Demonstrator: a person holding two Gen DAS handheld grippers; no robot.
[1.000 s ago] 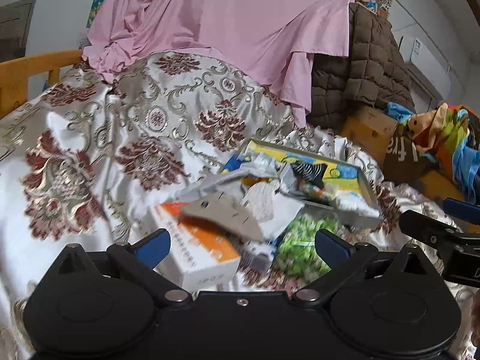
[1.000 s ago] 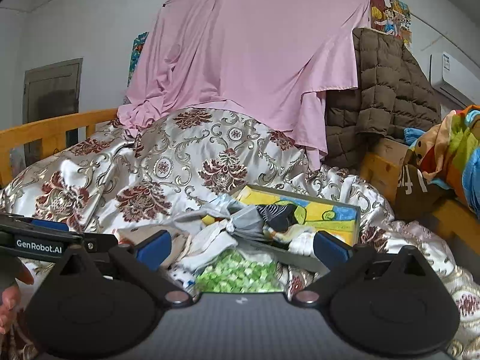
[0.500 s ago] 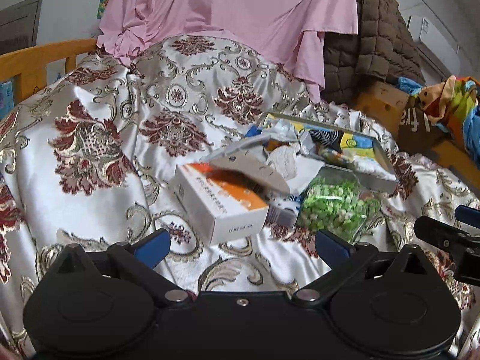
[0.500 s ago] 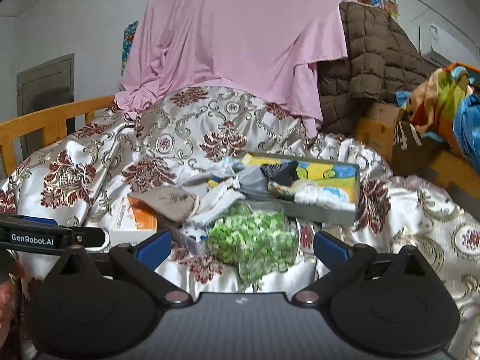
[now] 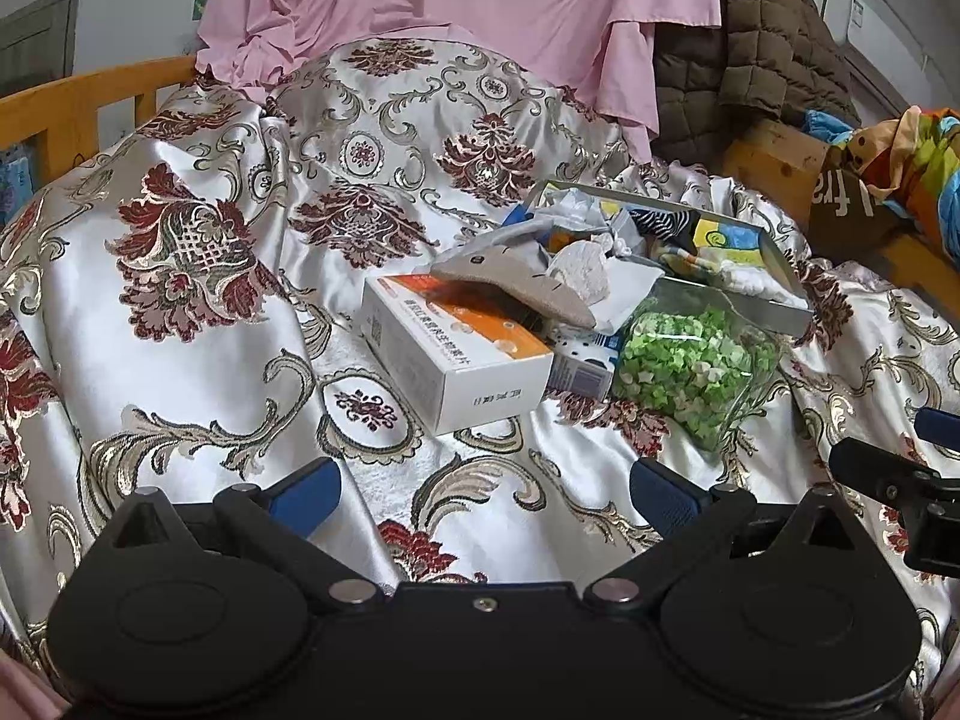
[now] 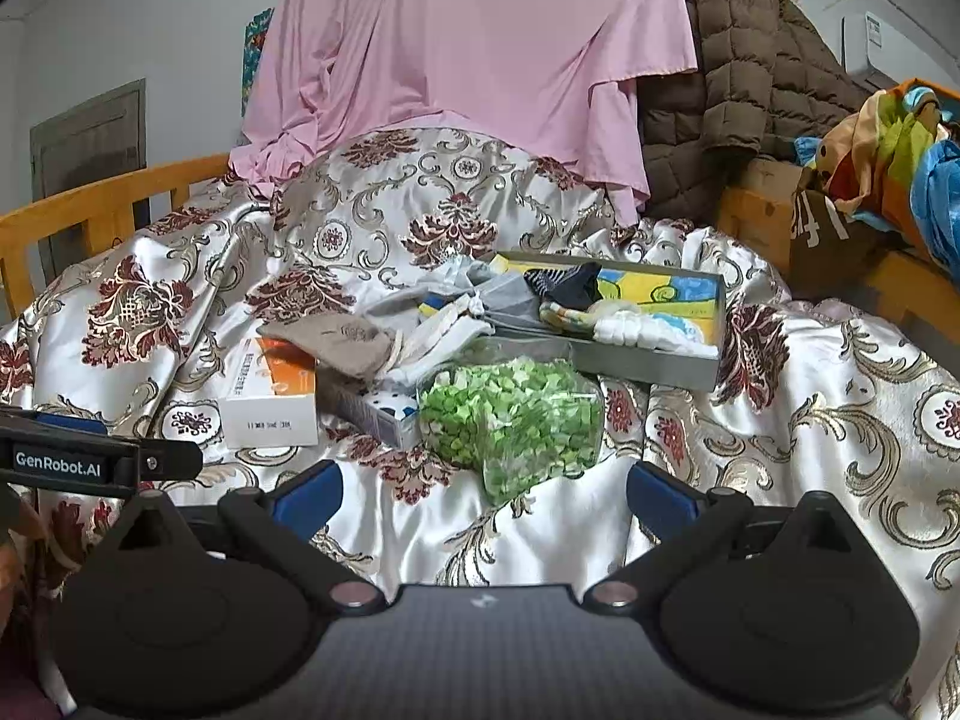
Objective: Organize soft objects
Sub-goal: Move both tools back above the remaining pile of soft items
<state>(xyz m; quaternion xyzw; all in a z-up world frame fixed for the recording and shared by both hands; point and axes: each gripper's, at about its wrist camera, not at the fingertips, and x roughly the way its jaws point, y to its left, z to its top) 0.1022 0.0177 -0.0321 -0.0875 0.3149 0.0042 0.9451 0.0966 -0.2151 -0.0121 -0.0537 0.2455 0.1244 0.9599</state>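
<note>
A heap of small items lies on the patterned satin cover. A shallow grey tray (image 6: pixel 648 363) (image 5: pixel 786 300) holds socks and white cloths over a colourful lining. In front of it sit a beige pouch (image 6: pixel 345 339) (image 5: pixel 516 276), white cloths (image 5: pixel 582 267) and a grey cloth (image 6: pixel 498 294). A clear bag of green bits (image 6: pixel 516 420) (image 5: pixel 696 372) lies nearest. My left gripper (image 5: pixel 483 492) is open and empty, short of the orange-and-white box (image 5: pixel 456 360) (image 6: pixel 273 402). My right gripper (image 6: pixel 483 495) is open and empty just before the green bag.
A small blue-and-white carton (image 6: pixel 384 408) lies between box and bag. Pink sheet (image 6: pixel 480 42) and brown quilted blanket (image 6: pixel 744 78) hang behind. A wooden bed rail (image 6: pixel 90 204) runs at the left; colourful clothes (image 6: pixel 888 144) pile at the right.
Both grippers have drawn back from the heap, so the box, bag and tray now sit farther off with more satin cover showing in front. Both stay open and empty.
</note>
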